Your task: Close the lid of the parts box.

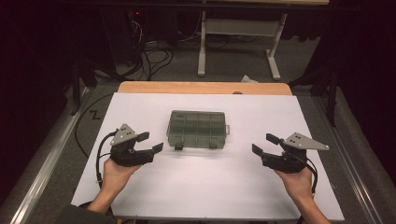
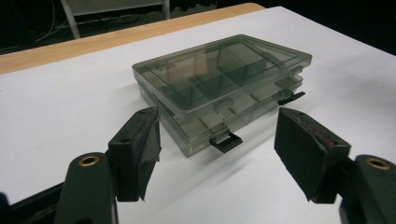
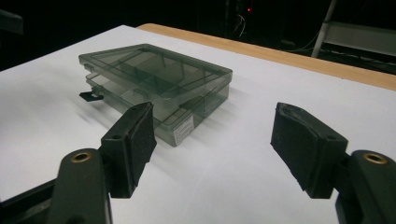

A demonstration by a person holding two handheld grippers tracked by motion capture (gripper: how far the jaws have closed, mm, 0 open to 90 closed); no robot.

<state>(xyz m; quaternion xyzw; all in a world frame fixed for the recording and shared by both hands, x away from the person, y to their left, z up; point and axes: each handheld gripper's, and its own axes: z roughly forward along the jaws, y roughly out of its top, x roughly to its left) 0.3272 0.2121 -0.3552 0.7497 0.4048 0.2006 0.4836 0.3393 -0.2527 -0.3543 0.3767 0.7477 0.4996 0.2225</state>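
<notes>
While flanking box:
Box point(image 1: 198, 129): smoky plastic, lid shut, latches flipped out.
Left gripper point(image 1: 150, 143): left of box, jaws open, empty.
Right gripper point(image 1: 265, 143): right of box, jaws open, empty.

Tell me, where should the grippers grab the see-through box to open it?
Probably by the two black latches on the box's near long edge, coming from the person's side. They stick out flipped open, and both the left gripper and right gripper are open, flanking it.

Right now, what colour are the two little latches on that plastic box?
Black latches on the see-through smoky grey-green box; clearest in the left gripper view.
</notes>
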